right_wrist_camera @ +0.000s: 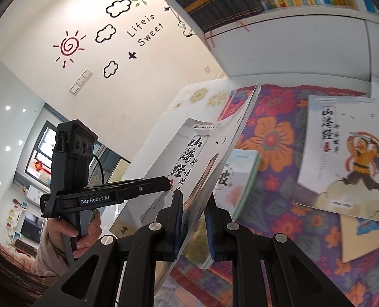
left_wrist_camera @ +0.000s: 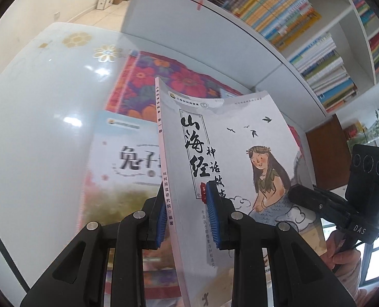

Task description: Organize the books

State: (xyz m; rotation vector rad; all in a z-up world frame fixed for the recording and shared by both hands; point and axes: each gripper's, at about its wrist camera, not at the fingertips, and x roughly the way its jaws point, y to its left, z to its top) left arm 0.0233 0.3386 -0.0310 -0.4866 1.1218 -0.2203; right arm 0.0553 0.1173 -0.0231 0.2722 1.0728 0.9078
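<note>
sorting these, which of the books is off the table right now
The girl-cover book, clamped upright by both grippers; the rabbit-title book and warrior-cover book lie flat.

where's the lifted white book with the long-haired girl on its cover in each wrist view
Left wrist: the white book stands upright at centre, cover facing the camera, its lower spine edge clamped by the left gripper.
Right wrist: the same book leans left of centre, seen nearly edge-on, clamped by the right gripper.
Shared landmark: the flowered cloth behind it.
</note>
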